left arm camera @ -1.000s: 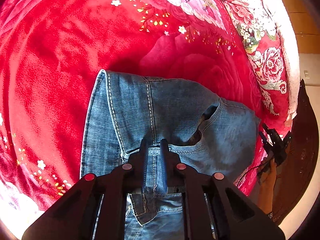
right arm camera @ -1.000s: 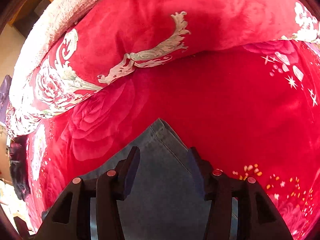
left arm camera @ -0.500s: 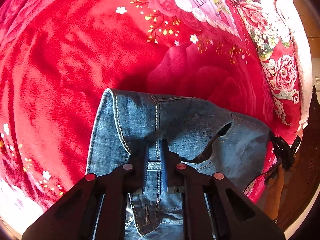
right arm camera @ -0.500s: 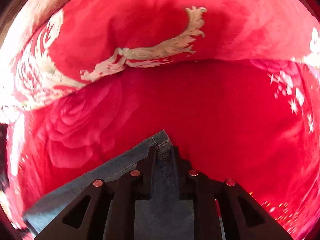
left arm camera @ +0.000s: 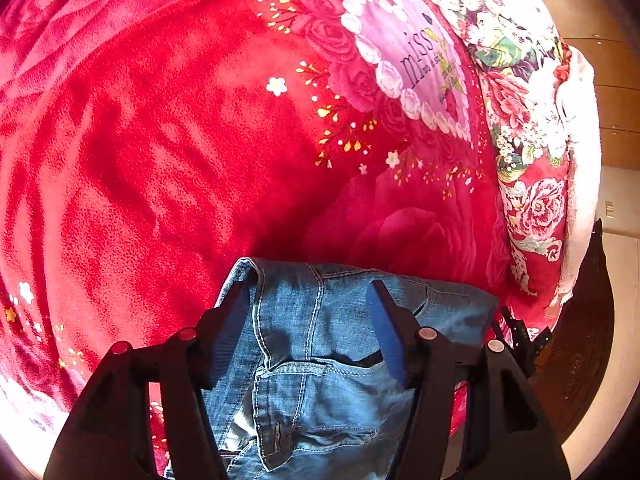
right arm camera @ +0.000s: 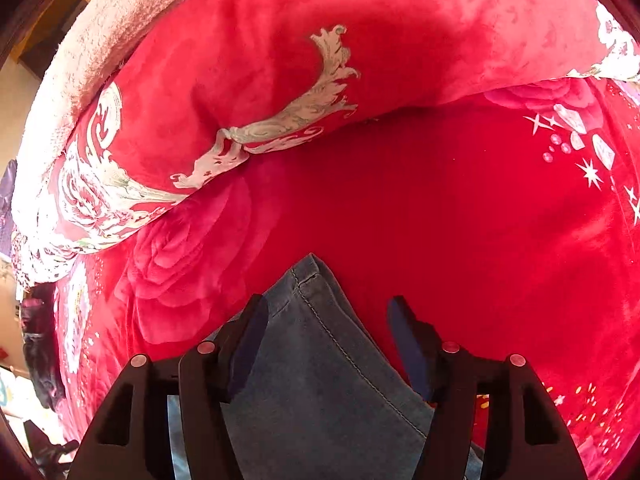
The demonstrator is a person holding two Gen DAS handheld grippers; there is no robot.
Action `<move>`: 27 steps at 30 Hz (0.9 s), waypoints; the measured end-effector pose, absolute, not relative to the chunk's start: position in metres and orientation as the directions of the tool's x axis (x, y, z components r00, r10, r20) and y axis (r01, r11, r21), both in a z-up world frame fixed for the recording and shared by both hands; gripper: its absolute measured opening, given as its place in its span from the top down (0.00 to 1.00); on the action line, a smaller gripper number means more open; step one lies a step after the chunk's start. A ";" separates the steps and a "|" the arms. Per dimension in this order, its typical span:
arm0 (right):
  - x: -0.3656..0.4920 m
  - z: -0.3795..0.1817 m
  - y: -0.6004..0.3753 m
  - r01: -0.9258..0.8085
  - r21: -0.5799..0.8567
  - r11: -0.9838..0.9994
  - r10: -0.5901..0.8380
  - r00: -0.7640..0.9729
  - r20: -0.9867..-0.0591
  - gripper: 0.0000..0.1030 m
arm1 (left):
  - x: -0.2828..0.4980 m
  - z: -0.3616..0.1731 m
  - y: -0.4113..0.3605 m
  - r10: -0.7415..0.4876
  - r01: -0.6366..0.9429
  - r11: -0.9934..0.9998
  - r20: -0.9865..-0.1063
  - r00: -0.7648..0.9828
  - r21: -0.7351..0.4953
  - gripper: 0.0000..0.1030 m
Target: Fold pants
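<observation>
Blue denim pants (left arm camera: 320,344) lie folded on a red floral blanket (left arm camera: 160,160). In the left wrist view the waistband and a pocket show between my fingers. My left gripper (left arm camera: 306,300) is open, its fingers either side of the waistband edge. In the right wrist view a grey-blue corner of the pants (right arm camera: 320,340) with a stitched seam lies on the blanket (right arm camera: 460,220). My right gripper (right arm camera: 326,312) is open over that corner, holding nothing.
A rolled red and white floral quilt (right arm camera: 200,100) lies across the far side, also in the left wrist view (left arm camera: 532,160). A dark wooden piece of furniture (left arm camera: 580,340) stands at the bed's right edge, with the other gripper (left arm camera: 524,332) near it.
Both grippers were shut on the pants half a second ago and are now open. The pants lie released on the blanket, nearer the lower edge of both views.
</observation>
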State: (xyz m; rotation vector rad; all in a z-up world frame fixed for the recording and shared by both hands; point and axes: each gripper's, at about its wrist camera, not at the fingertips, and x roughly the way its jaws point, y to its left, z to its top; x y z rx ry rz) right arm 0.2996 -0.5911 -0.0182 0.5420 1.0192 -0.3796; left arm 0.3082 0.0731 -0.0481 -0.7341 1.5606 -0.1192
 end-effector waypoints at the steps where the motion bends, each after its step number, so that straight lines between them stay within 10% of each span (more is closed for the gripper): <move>1: 0.302 -0.020 -0.590 0.532 0.240 0.812 -0.050 0.473 -0.880 0.38 | 0.307 -0.051 0.073 -0.510 -0.381 0.789 -0.860 0.030 -0.482 0.42; 9: 0.322 -0.038 -0.579 0.495 0.257 0.830 -0.011 0.475 -0.880 0.32 | 0.312 -0.057 0.062 -0.492 -0.349 0.811 -0.870 0.030 -0.470 0.45; 11: 0.329 -0.038 -0.566 0.454 0.173 0.874 -0.054 0.445 -0.894 0.48 | 0.316 -0.054 0.051 -0.443 -0.308 0.847 -0.896 0.045 -0.434 0.76; 12: 0.333 -0.039 -0.558 0.436 0.113 0.893 -0.090 0.418 -0.904 0.72 | 0.317 -0.053 0.046 -0.410 -0.286 0.869 -0.911 0.044 -0.404 0.88; 14: 0.335 -0.036 -0.551 0.409 0.076 0.910 -0.103 0.398 -0.912 0.87 | 0.315 -0.049 0.040 -0.370 -0.258 0.891 -0.927 0.063 -0.374 0.93; 27: 0.244 0.060 -0.519 0.446 0.074 0.892 -0.188 0.516 -0.836 0.89 | 0.254 0.042 0.042 -0.337 -0.106 0.918 -0.894 0.295 -0.382 0.96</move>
